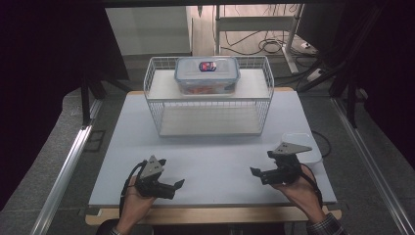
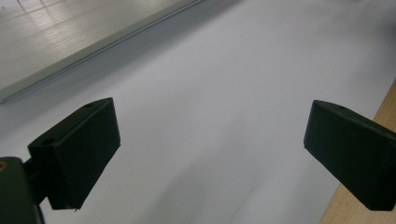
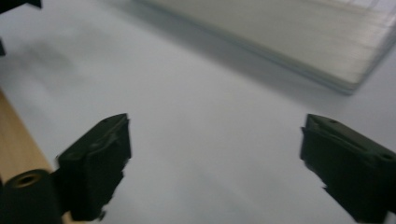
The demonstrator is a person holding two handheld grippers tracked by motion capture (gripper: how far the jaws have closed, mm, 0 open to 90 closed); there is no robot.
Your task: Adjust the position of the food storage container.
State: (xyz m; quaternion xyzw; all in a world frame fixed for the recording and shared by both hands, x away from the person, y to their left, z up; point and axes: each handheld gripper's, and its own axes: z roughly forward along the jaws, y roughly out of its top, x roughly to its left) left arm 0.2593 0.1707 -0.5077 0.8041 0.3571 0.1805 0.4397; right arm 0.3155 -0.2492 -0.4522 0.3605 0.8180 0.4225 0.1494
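Both my grippers hovered empty near the table's front edge, well short of the wire basket (image 1: 209, 105): left gripper (image 2: 210, 154) with its jaws spread wide, right gripper (image 3: 215, 163) the same. A clear lidded container (image 1: 207, 74) sat on the basket's upper shelf. I judged it rigid, smooth, likely slippery plastic, moderately weighted by its contents, best taken by its two short sides. The basket's raised rim would hinder lifting. A white lid-like tray (image 1: 307, 145) lay right of the basket, beside my right hand.

Both hands low near table's front edge: left gripper (image 1: 177, 186) at left w/ jaws wide apart, right gripper (image 1: 258, 172) at right, likewise gaping, tips pointing inward.
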